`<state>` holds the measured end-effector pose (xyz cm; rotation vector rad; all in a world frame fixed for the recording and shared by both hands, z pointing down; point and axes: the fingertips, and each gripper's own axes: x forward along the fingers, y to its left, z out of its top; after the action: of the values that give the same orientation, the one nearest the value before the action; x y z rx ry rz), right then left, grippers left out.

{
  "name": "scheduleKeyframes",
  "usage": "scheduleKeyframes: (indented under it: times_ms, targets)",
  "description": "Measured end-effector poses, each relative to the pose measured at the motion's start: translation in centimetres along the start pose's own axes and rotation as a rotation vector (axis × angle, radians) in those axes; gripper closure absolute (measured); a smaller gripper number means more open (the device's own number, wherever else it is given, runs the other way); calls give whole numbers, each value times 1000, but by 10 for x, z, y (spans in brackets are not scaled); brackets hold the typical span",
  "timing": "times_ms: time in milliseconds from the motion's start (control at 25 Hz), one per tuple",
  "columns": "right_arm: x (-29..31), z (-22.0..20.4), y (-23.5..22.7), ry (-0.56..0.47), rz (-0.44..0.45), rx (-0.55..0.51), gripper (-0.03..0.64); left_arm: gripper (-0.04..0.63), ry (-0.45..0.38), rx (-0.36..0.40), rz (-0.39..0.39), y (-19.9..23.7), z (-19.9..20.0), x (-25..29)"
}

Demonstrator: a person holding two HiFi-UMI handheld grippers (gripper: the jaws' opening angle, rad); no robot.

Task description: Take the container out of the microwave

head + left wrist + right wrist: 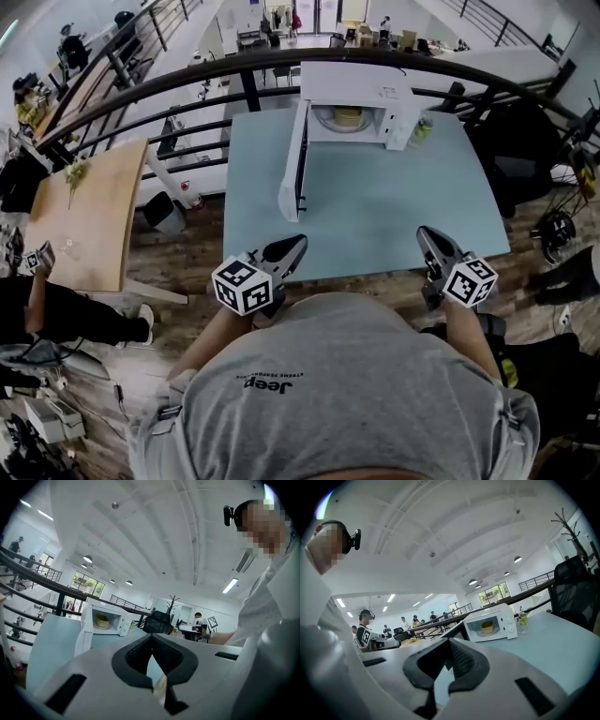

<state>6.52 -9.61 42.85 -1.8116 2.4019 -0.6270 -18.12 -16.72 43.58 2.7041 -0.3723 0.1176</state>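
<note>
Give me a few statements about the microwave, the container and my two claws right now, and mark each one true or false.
1. The microwave has its door swung open. True.
2. The container is out on the table. False: it sits inside the microwave.
3. The left claw and the right claw are both shut with nothing between the jaws. True.
4. The left claw is touching the microwave door. False: it is at the near edge of the table, apart from the door.
5. A small bottle stands beside the microwave, on the side away from the door. True.
</note>
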Motion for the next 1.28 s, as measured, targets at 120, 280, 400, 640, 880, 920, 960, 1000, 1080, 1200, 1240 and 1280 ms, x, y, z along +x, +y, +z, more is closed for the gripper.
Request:
scheduleKeyframes:
  times_ms: [120,280,400,640,880,920,960,1000,1080,1200,1240,1280]
  targets:
    - [13,-1,-30,15,16,26,600,577,11,11,9,3,4,29]
    - [32,14,-84,17,67,28,600,577,19,44,58,11,13,83]
    - [60,35,-126,46,143,3,598,577,7,25,153,26,25,127]
    - [112,71,-199,83,274,-68,598,577,62,2,297,63,28,225]
    - [158,62,-234,125,310,-62,598,577,140,55,350,106,33,281]
    - [166,60,-236,129,312,-60,598,577,147,60,355,116,33,286]
    - [173,57,-236,132,312,-62,600,577,153,61,360,126,32,290]
    - [181,55,-236,136,311,-66,598,577,158,61,365,138,31,294]
    - [196,49,-237,143,298,-70,598,577,172,64,375,160,26,302]
    - [215,40,-236,152,271,-62,600,577,194,73,383,192,19,315]
    - [221,38,-236,155,262,-60,600,575,197,76,383,202,18,320]
    - [227,36,-236,157,255,-60,599,575,198,79,383,212,17,325]
